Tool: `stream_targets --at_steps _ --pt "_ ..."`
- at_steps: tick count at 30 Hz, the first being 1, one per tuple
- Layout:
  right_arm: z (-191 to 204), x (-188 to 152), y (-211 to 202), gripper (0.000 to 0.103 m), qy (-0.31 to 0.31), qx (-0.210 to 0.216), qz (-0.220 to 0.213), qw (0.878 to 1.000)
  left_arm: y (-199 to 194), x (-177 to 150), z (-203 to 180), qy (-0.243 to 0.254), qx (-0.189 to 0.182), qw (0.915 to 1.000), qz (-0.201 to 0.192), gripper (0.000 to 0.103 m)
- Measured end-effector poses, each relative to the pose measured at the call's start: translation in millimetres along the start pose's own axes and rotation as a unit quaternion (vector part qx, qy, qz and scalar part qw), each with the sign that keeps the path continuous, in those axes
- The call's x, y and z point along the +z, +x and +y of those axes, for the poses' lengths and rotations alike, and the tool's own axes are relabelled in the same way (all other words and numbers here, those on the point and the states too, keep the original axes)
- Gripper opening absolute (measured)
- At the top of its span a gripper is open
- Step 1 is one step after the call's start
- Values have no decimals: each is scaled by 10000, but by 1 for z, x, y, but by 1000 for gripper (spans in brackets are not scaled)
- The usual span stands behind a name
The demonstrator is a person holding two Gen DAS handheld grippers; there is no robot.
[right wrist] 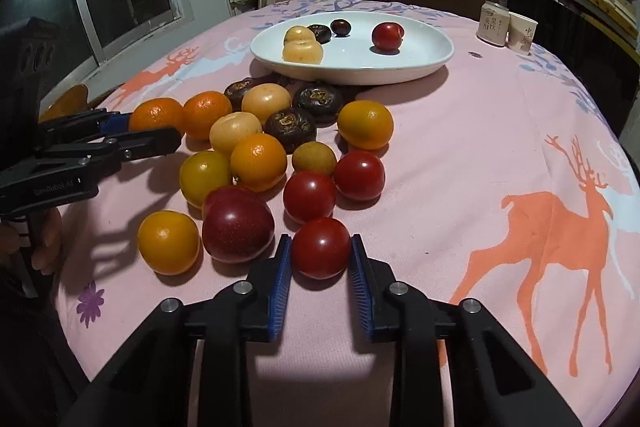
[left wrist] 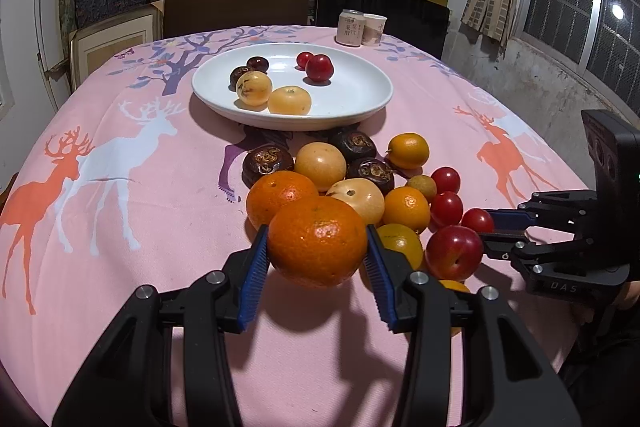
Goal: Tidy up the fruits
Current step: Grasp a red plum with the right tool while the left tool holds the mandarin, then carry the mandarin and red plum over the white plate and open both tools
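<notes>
My left gripper [left wrist: 317, 243] is shut on a large orange [left wrist: 317, 241] at the near edge of the fruit pile; it also shows in the right wrist view [right wrist: 154, 131]. My right gripper [right wrist: 320, 251] is shut on a red tomato [right wrist: 321, 247], low over the cloth; from the left wrist view it [left wrist: 486, 227] comes in from the right beside a red plum [left wrist: 454, 253]. A white plate [left wrist: 360, 99] beyond the pile holds several fruits, among them a yellow one [left wrist: 289, 100] and a red one [left wrist: 319, 67].
The pile on the pink deer tablecloth [left wrist: 120, 207] has oranges, yellow fruits, dark brown fruits [right wrist: 289, 129] and tomatoes [right wrist: 359, 175]. A can [right wrist: 494, 23] and a paper cup [right wrist: 522, 33] stand at the far right. Shelves and a window lie behind the table.
</notes>
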State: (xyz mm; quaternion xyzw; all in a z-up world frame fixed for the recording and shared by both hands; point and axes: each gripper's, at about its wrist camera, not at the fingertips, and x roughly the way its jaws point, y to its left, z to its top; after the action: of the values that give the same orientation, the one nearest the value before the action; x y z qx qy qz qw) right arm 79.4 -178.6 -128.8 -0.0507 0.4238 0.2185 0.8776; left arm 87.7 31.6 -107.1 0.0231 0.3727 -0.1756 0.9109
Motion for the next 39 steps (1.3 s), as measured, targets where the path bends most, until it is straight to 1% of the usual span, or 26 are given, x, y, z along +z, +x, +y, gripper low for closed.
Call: stream_targets --at_steps 8,18,28,34,39 --pt "-8 -1 -7 29 233 134 -221 9994 0 0 1 -15 4 10000 -29 45" --pt "-16 -1 -16 29 459 199 -455 9977 1 -1 0 13 29 10000 8 45" --pt "-21 0 -24 29 593 267 -558 9963 1 -2 1 -8 10 10000 32 45" --pt "-29 13 -32 29 658 276 -667 9952 2 5 13 -364 -250 9989 165 45" --pt "-43 41 -43 29 798 284 -891 9924 1 30 9 -185 -189 9996 37 45"
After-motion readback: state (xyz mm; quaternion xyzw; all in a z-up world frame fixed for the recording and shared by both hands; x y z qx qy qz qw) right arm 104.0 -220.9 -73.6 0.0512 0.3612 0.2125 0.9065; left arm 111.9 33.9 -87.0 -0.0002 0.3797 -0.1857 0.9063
